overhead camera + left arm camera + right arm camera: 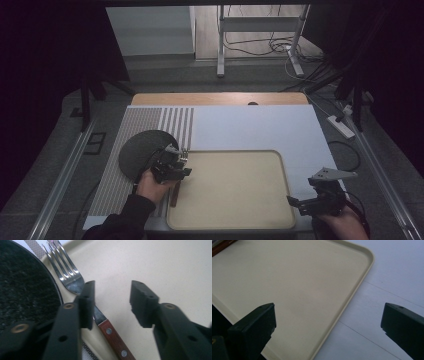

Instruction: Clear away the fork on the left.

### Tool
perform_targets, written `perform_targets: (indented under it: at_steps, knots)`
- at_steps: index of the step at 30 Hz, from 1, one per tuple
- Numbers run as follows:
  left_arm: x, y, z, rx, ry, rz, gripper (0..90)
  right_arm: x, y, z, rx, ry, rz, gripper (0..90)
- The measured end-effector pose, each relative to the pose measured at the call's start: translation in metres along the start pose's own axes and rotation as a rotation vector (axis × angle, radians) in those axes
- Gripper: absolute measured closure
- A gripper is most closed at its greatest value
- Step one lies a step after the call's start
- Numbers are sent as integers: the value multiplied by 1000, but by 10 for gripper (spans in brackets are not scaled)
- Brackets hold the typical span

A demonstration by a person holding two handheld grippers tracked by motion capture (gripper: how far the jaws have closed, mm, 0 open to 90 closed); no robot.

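Fork (67, 277) lies along the tray's (280, 165) left edge beside the dark plate (137, 147); left gripper (112, 302) jaws apart, gripping nothing, right gripper (328, 322) wide open.

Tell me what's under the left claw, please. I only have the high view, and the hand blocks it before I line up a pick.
Observer: A fork with a riveted wooden handle. Its tines point away from the left claw, close beside the black plate.
Operator: Is it gripped?
Observer: No. The jaws stand apart and the fork's neck passes under one jaw, so nothing is pinched between them.
Operator: And the right claw?
Observer: Its jaws are wide open with nothing between them. They straddle the tray's rim, one jaw over the tray and the other over the white mat.
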State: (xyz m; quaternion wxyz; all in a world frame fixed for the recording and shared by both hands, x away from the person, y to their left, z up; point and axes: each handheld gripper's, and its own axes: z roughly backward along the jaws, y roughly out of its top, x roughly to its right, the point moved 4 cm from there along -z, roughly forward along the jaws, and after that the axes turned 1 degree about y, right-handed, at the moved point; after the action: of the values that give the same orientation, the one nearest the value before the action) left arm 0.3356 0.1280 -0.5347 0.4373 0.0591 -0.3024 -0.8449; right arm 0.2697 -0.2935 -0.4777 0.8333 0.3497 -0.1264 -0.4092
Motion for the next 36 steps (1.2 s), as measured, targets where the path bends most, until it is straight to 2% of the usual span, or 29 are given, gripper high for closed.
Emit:
perform_targets:
  at_steps: [7, 10, 13, 16, 17, 29, 36]
  knots:
    - [-3, 1, 7, 57, -3, -6, 333, 0, 0, 0, -1, -1, -1, 5]
    - [-6, 2, 11, 90, -28, 11, 247, 0, 0, 0, 3, 1, -3, 5]
    - [-8, 3, 15, 129, -67, 39, 115, 0, 0, 0, 4, 3, -5, 4]
    - [-9, 2, 20, 131, -50, 8, 33, 0, 0, 0, 4, 3, -6, 5]
    - [-9, 1, 22, 135, -35, 3, 23, 0, 0, 0, 4, 3, -7, 5]
    - [-17, -7, 39, 183, 1, -16, 0, 1, 0, 1, 7, 5, -11, 4]
    - [-23, -12, 50, 213, -3, -2, 0, 1, 0, 1, 11, 6, -9, 4]
